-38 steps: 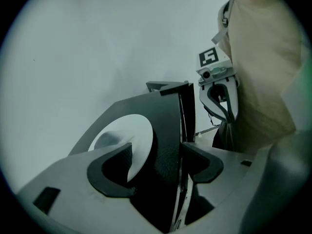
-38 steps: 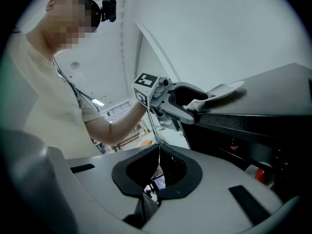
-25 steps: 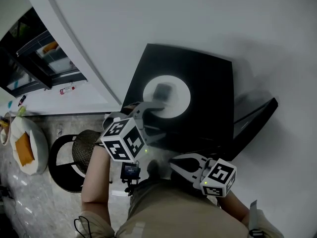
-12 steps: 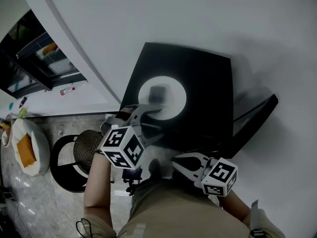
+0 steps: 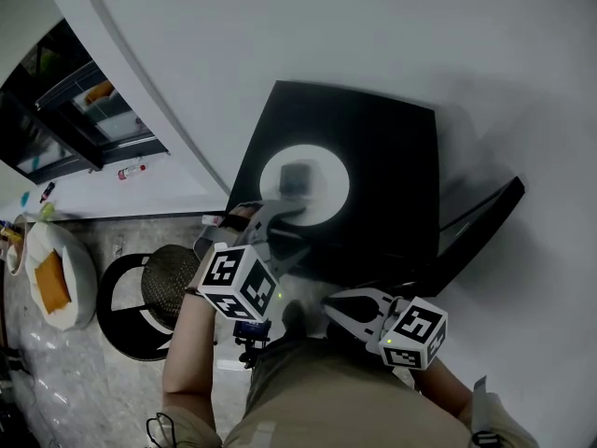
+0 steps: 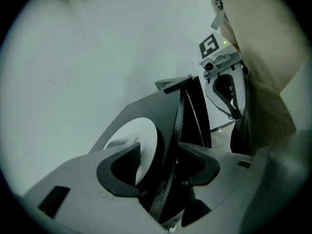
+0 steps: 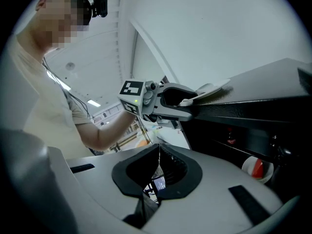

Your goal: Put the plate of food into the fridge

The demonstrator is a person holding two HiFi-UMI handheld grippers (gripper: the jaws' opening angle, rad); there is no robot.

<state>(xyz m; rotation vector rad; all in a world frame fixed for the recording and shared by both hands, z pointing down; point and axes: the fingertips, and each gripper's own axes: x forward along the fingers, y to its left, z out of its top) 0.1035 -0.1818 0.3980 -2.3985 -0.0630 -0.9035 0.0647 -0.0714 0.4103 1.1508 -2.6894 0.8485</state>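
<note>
1. Left tool [image 6: 163, 162]: its 2 jaws are closing. Between them stand the near rim of the plate [image 5: 331, 183] and the front edge of the black top it sits on. 1 pad is above the white rim and 1 is below the edge. A gap shows at both pads, so nothing is clamped yet.
2. Right tool [image 7: 158, 172]: its 2 jaws are clenched together with nothing between them. In the head view it hangs low, just in front of the person's body and near the left tool, clear of the plate.
3. The 1 white plate lies flat on top of the black fridge [image 5: 392, 157], toward its front left side. It carries 1 greyish block of food [image 5: 298, 176].
4. 1 fridge door [image 5: 480, 224] stands open at the right.
5. The right gripper view shows the dark inside below the top, with 1 red-and-white container [image 7: 257, 168] low in it.
6. Well to the left in the head view, 1 white dish [image 5: 75, 287] holding 1 orange piece rests on a marbled grey surface. 1 black ring with a dark mesh round [image 5: 168, 283] lies beside it.
</note>
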